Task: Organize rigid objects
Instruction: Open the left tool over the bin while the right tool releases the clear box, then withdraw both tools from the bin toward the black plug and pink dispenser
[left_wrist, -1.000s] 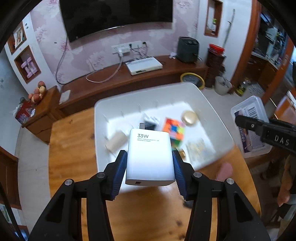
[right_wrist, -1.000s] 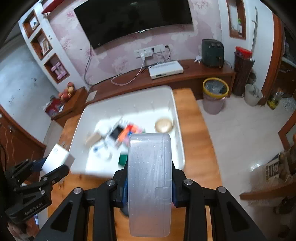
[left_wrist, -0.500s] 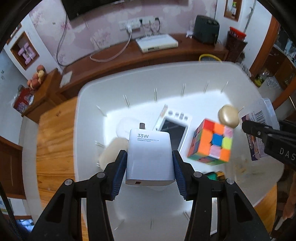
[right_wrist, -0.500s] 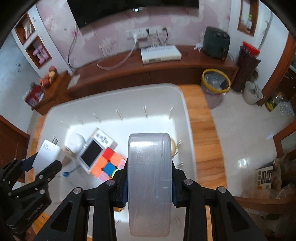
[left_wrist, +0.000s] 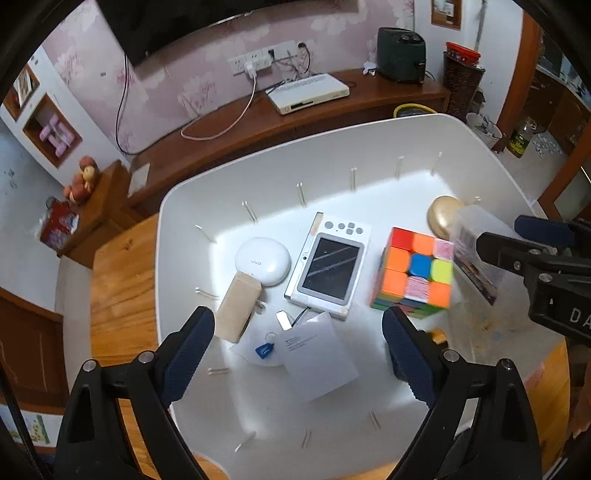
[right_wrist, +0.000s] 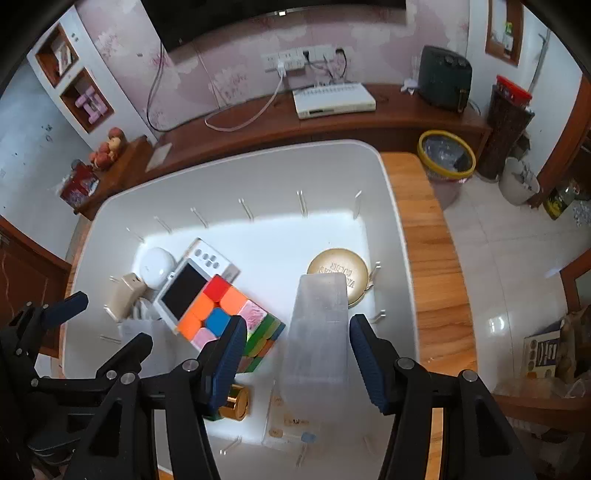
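Note:
My left gripper (left_wrist: 297, 332) hangs over the white bin (left_wrist: 280, 162), its jaws opening wide. The white charger (left_wrist: 317, 358) lies loose on the bin floor just below them, touching neither pad. In the right wrist view my right gripper (right_wrist: 298, 332) is opening too. The clear plastic box (right_wrist: 319, 328) stands tilted between its fingers, with a gap on the left side. The same clear box (left_wrist: 476, 254) shows at the right edge of the left wrist view.
In the bin lie a colour cube (left_wrist: 417, 273), a white screen device (left_wrist: 328, 266), a white earbud case (left_wrist: 263, 260), a beige block (left_wrist: 238, 310), a gold round tin (right_wrist: 338, 267) and a gold cylinder (right_wrist: 236, 404). A wooden table (right_wrist: 432, 258) carries the bin.
Both grippers came down over the bin and opened. The charger dropped out of the left jaws onto the bin floor. The right pads came off the clear box.

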